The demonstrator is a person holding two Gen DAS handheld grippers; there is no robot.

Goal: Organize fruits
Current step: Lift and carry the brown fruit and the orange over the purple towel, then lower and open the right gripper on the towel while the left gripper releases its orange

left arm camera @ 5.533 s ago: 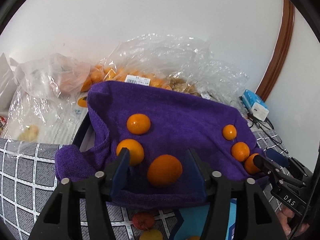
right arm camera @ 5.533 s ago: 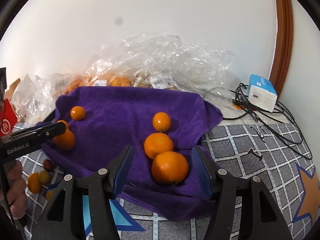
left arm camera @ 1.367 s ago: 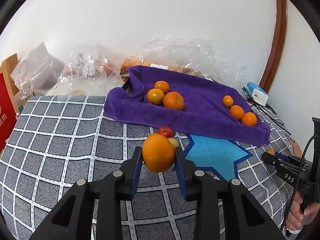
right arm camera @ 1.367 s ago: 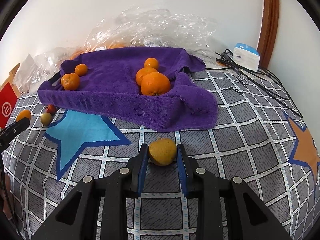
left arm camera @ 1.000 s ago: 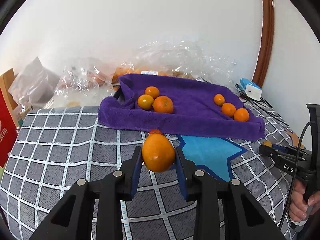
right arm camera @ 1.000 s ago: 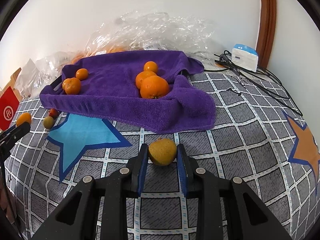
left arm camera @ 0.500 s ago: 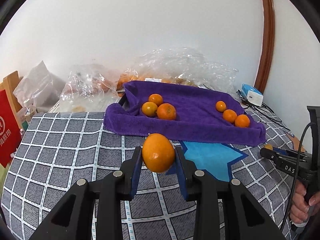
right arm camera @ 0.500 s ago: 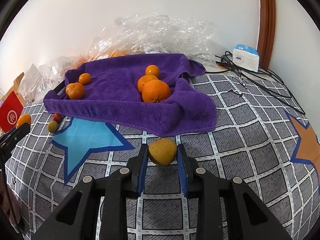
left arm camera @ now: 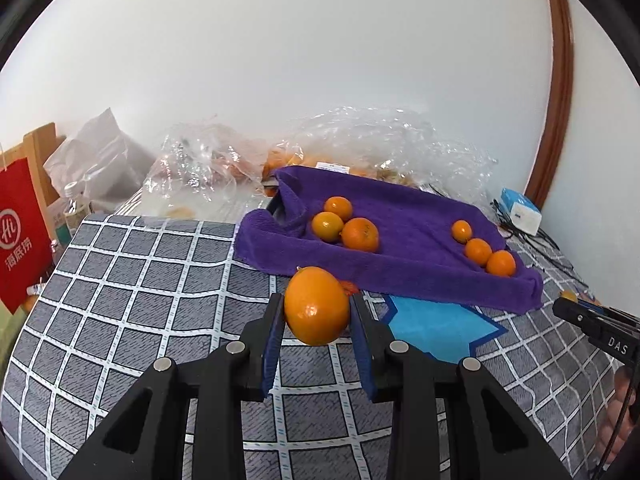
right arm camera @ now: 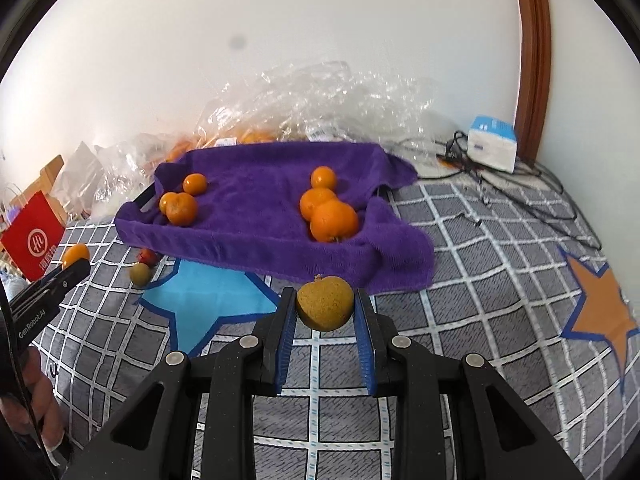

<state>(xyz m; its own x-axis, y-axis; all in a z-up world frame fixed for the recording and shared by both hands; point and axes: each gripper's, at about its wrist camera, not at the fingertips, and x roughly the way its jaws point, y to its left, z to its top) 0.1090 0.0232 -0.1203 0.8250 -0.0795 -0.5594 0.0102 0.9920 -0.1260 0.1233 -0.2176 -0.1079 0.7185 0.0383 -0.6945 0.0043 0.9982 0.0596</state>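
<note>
I am counting six oranges lying on the purple towel (right arm camera: pixel 256 184): a cluster of three (right arm camera: pixel 334 220) toward my right side and a cluster of three (right arm camera: pixel 182 208) toward my left. I am holding one more orange (left arm camera: pixel 317 306) in my left tongs and one brownish-yellow fruit (right arm camera: pixel 325 303) in my right tongs. Two small fruits, one red (right arm camera: pixel 147 256) and one greenish (right arm camera: pixel 140 273), are sitting on the checked cloth (right arm camera: pixel 480 260). I am seeing one red paper bag (right arm camera: pixel 34 236) and one blue-and-white box (right arm camera: pixel 493 142).

We list: red paper bag (left arm camera: pixel 20 236), crumpled clear plastic bags (right arm camera: pixel 320 100), white-blue box (right arm camera: pixel 493 143), black cables (right arm camera: pixel 532 196), grid-patterned cover (left arm camera: pixel 132 292).
</note>
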